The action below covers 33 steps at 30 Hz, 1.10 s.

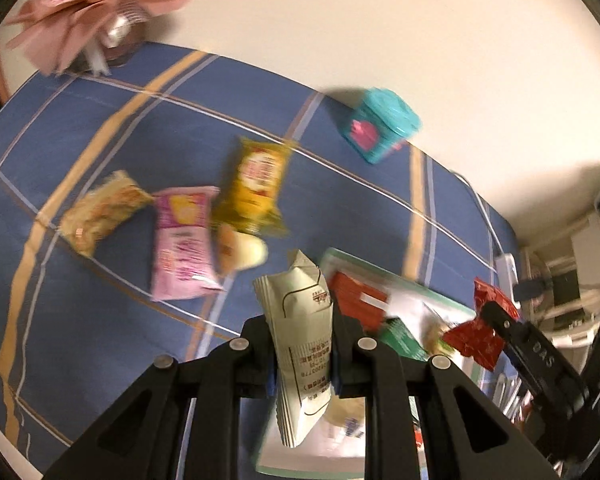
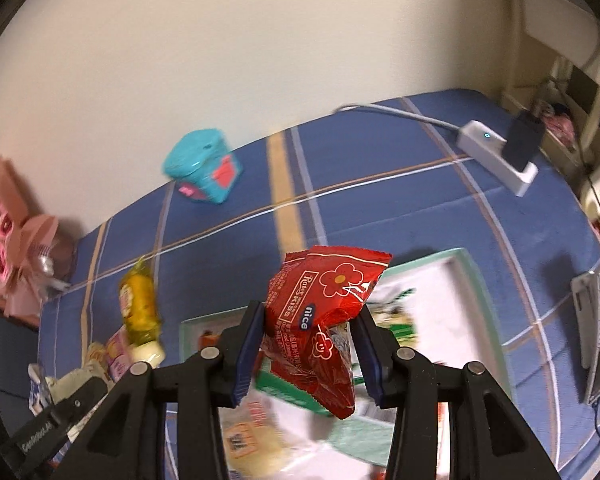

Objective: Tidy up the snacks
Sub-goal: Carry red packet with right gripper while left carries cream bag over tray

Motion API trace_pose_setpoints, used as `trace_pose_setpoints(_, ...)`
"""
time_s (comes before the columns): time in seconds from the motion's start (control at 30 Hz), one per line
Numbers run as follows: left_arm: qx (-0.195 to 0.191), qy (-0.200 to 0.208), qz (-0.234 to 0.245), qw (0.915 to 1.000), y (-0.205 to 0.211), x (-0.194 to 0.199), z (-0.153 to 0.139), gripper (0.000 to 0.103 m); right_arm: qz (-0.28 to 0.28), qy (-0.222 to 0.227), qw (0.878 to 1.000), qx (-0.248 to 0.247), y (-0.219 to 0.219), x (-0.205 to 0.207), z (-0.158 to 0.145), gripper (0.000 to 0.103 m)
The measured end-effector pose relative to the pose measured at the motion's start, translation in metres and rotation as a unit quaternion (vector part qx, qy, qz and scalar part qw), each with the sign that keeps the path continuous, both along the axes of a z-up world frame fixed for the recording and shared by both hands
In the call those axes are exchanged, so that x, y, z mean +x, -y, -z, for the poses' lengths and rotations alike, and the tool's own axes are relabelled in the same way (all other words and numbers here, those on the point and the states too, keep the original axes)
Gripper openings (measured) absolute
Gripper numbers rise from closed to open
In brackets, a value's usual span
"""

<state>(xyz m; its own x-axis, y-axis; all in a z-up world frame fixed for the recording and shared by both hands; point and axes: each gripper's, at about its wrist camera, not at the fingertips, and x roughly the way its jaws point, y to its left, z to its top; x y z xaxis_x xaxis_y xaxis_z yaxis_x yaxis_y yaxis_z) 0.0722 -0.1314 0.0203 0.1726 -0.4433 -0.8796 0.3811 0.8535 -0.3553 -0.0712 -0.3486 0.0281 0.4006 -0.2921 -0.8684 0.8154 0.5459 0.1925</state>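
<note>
Blue plaid tablecloth point(image 1: 100, 128) against a cream wall. Left gripper point(image 1: 303, 354) clamped on a white snack packet point(image 1: 304, 344), held upright above the cloth beside a mint-rimmed tray point(image 2: 474, 280). Right gripper point(image 2: 309, 346) clamped on a red snack packet point(image 2: 320, 320) over that tray. Loose on the cloth: pink packet point(image 1: 182, 240), yellow packet point(image 1: 256, 184), beige packet point(image 1: 100, 212). Teal box point(image 1: 380, 124) near the wall.

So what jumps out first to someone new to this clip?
Each gripper is shut on a snack: the left gripper pinches a pale packet, the right gripper a red packet, both above the white tray. Loose snacks lie on the blue cloth to the left.
</note>
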Motion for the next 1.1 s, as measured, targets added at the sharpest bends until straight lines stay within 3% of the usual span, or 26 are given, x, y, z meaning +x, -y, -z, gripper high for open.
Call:
trace_pose_setpoints(0.43, 0.015, 0.009, 0.105, 0.9943, 0.069, -0.058, 0.003, 0.02, 0.042, -0.034, 0.999, -0.008, 0.041, -0.051, 0.003, 0.047)
trace_pose_setpoints(0.63, 0.03, 0.01, 0.141, 0.9896, 0.087, -0.077, 0.014, 0.021, 0.049, -0.059, 0.997, 0.009, 0.05, -0.058, 0.021, 0.047)
trace_pose_setpoints(1.1, 0.038, -0.022, 0.153, 0.9873, 0.097, -0.086, 0.049, 0.021, 0.035, -0.091, 0.994, 0.055, 0.053, -0.056, 0.067, 0.047)
